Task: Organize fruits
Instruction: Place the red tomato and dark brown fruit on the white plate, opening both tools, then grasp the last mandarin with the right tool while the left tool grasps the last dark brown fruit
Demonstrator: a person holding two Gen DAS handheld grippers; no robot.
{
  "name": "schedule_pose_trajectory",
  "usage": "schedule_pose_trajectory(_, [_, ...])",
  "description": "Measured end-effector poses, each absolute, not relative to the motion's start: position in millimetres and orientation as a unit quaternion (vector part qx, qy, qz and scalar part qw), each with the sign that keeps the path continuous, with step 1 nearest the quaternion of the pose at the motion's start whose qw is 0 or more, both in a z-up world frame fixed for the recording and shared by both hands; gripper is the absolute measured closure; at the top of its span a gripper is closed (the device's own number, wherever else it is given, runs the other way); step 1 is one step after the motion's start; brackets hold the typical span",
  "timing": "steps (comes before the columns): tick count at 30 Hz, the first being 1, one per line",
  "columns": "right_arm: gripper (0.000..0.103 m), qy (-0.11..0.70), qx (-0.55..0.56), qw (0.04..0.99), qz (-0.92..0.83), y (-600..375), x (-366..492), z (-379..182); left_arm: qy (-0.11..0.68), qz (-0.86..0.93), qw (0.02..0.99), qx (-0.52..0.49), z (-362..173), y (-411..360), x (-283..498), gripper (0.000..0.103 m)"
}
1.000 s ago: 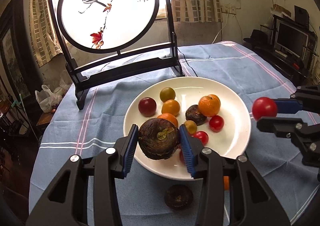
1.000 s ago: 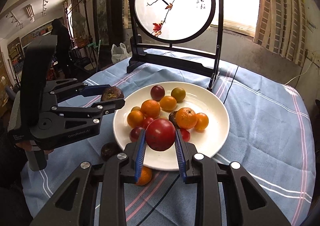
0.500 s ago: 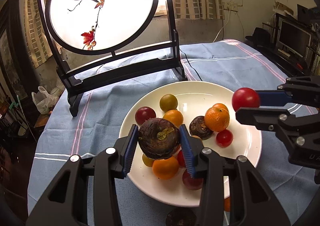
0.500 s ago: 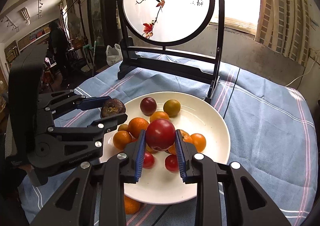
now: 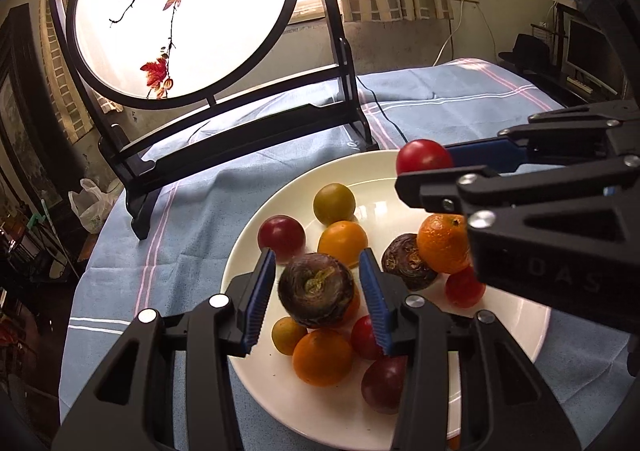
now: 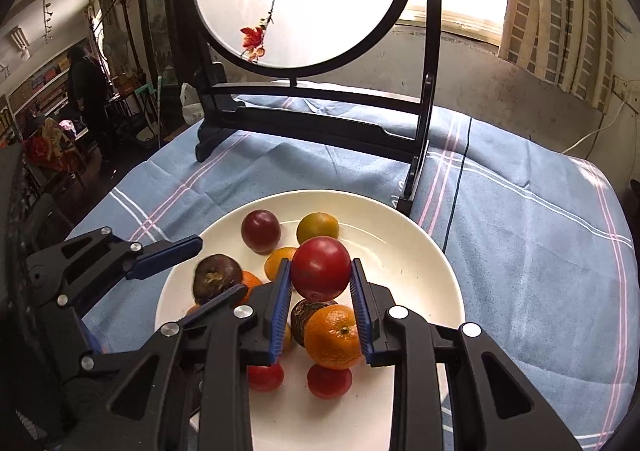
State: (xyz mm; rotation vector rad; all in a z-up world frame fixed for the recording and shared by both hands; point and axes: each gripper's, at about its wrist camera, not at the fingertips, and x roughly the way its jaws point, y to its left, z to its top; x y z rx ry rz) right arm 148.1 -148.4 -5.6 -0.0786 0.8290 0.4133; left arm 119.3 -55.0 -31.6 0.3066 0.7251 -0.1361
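My left gripper (image 5: 316,293) is shut on a dark brown water chestnut (image 5: 316,289) and holds it above the near left part of a white plate (image 5: 280,403). My right gripper (image 6: 320,283) is shut on a red tomato (image 6: 320,269) above the plate's middle (image 6: 420,251). The plate holds several fruits: oranges (image 5: 444,243), small tomatoes (image 5: 464,287), a dark red plum (image 5: 281,237), a greenish one (image 5: 334,203) and another chestnut (image 5: 406,261). The right gripper with its tomato (image 5: 424,157) shows in the left wrist view; the left gripper with its chestnut (image 6: 216,277) shows in the right wrist view.
A round bird-painting screen on a black stand (image 5: 224,123) stands behind the plate on the blue striped tablecloth (image 6: 540,251). A black cable (image 5: 384,115) runs past the stand's foot. The table edge drops off at left; a person (image 6: 90,87) stands far off.
Both grippers moved forward over the plate with their fruit still held, and came closer together. The loose fruits on the cloth in front of the plate have left the view.
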Motion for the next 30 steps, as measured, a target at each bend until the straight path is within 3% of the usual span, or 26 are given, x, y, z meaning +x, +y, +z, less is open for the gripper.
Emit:
schedule_pose_trajectory(2, [0.051, 0.394, -0.033, 0.898, 0.195, -149, 149, -6, 0.351, -0.064, 0.922, 0.149, -32, -55, 119, 0.053])
schedule_pose_trajectory(12, [0.040, 0.360, -0.023, 0.907, 0.216, -179, 83, 14, 0.330, -0.065, 0.936, 0.102, -2, -9, 84, 0.042])
schedule_pose_trajectory(20, [0.040, 0.406, -0.059, 0.873, 0.264, -170, -3, -40, 0.352, -0.093, 0.926, 0.102, -20, 20, 16, 0.033])
schedule_pose_trajectory(27, [0.041, 0.433, -0.086, 0.860, 0.255, -138, 0, -72, 0.391, -0.105, 0.906, 0.122, -56, 23, -13, 0.033])
schedule_pose_trajectory(28, [0.043, 0.437, -0.083, 0.859, 0.252, -137, 4, -75, 0.394, -0.105, 0.905, 0.121, -58, 23, -13, 0.033])
schedule_pose_trajectory(30, [0.059, 0.445, -0.088, 0.856, 0.249, -134, 8, -79, 0.398, -0.108, 0.903, 0.121, -62, 23, -15, 0.033])
